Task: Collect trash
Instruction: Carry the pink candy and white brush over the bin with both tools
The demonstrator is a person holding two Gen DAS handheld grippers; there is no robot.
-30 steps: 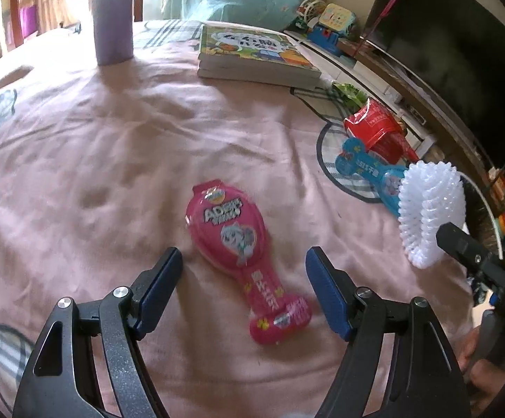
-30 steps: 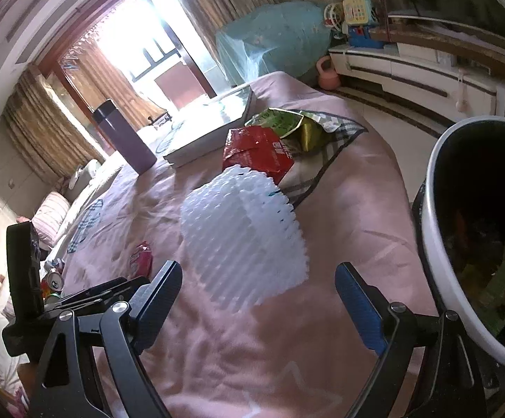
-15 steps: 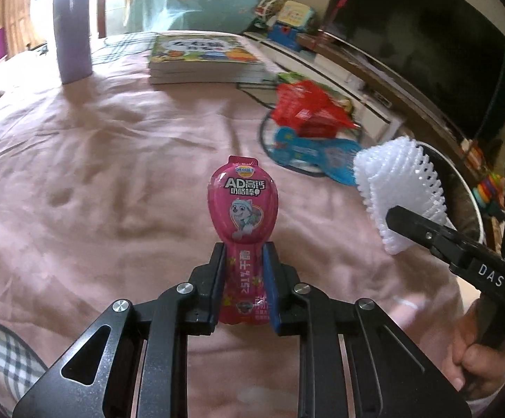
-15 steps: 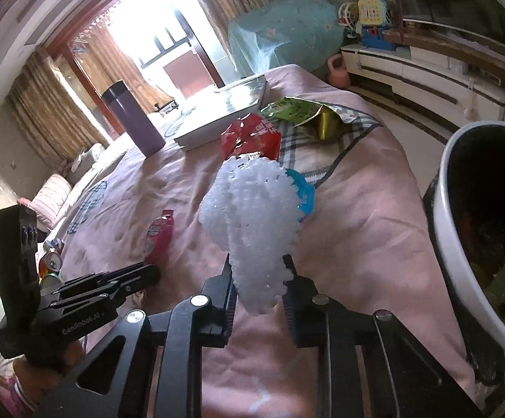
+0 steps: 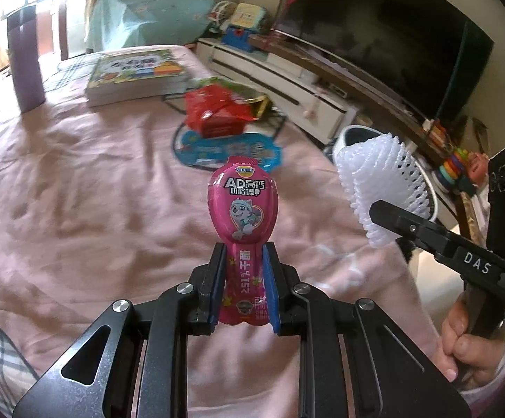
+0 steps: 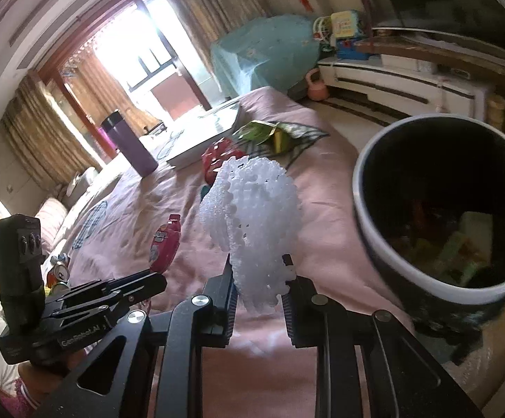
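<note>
Pink foil wrapper [image 5: 242, 205], glossy, cartoon print, clamped by narrow tail in left gripper [image 5: 242, 285], lifted off pink bedspread [image 5: 78, 191]. White foam net sleeve [image 6: 252, 216], soft, crushable, pinched in right gripper [image 6: 259, 289], just left of bin [image 6: 374, 240]. Step: carrying both pieces to bin. Next: bring each over bin's mouth, release. Red packet [image 5: 217, 113], green packet [image 6: 264, 132] lie farther from bin, uncollected.
</note>
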